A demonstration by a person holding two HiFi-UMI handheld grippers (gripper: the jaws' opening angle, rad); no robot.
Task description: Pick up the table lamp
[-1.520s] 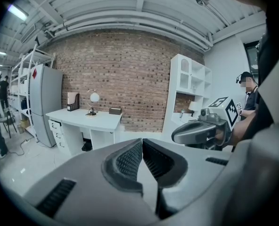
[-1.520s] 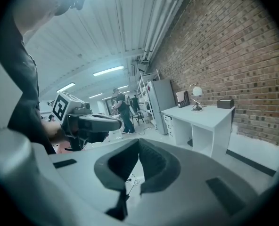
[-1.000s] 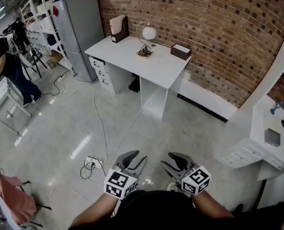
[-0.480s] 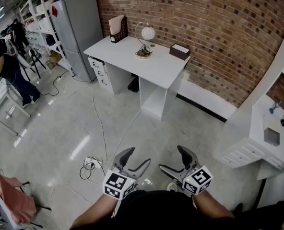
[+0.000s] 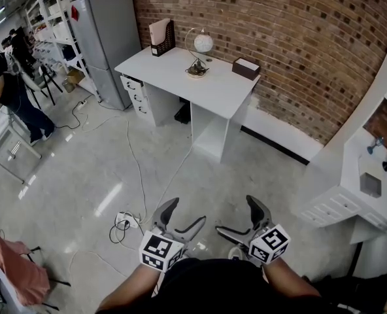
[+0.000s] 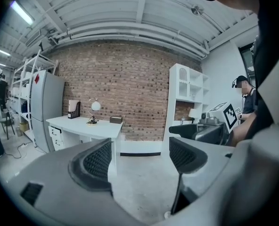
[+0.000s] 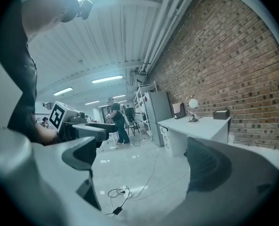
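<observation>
I am holding both pairs of fingers spread wide, and they are pinching nothing. The left gripper's jaws have just been opening, and only bare floor is showing in the gap between them. The right gripper's jaws have just been opening too, and they are framing the floor and a coil of cable lying far beyond them. Both grippers are hanging low in front of me, side by side and near each other.

The table lamp is standing upright on the white desk against the brick wall, between a file holder and a dark box. It is well apart from me, across the open floor.

As I am judging it, none of the pick-up is done yet, since the lamp is sitting untouched. The whole job is left: walking to the desk, bringing open jaws around the lamp's stem or base, closing on it and lifting.
</observation>
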